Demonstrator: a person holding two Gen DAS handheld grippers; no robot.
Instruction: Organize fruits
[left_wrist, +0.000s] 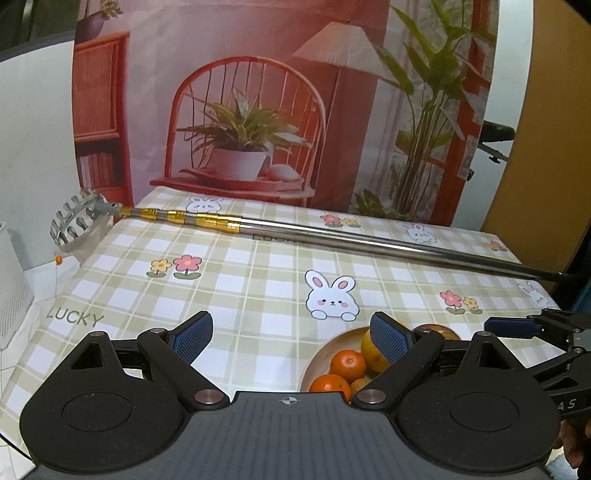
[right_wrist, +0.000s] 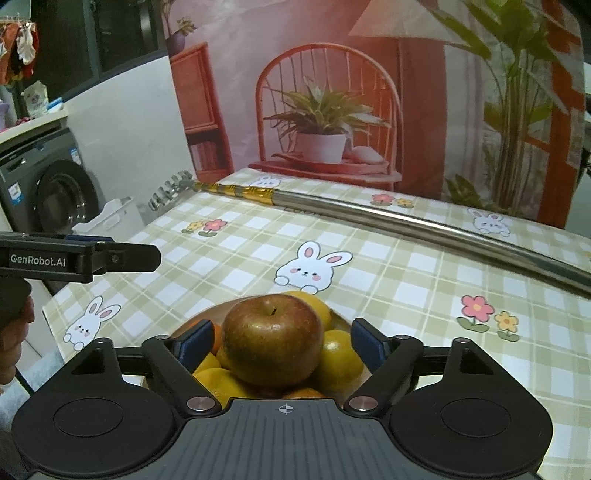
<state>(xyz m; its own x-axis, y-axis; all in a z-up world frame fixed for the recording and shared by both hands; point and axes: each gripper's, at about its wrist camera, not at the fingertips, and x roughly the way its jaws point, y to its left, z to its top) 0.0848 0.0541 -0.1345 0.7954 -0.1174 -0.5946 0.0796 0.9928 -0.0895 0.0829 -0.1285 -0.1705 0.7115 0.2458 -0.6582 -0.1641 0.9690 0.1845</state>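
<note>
Currently, going from left to right, the left gripper is met first. Its jaws are spread wide and nothing is held between them; only the checked cloth of the surface is seen through the gap. The wooden bowl lies to the lower right of this gripper, partly hidden behind its right finger, and two small oranges can be seen in it from this side.

Next comes the bowl itself, seen from the right wrist view, filled with yellow and orange citrus fruits. On top of the heap the apple is placed, brown-red, with its stem upward (so its axis is close to vertical and the round sides are offered to the pads).

Then the right gripper is reached. It is directly over the bowl and the apple sits exactly between its two fingers. The jaws are opened, and a small gap is visible on each side between the blue pads and the apple skin, so the fruit is not pressed. It is judged that the apple rests on the other fruits by its own weight.

Farther back, a long metal telescopic pole lies across the surface, well apart from the bowl.

For any coming move with the apple, the right gripper is clearly the nearer one, while the left one is aside.
</note>
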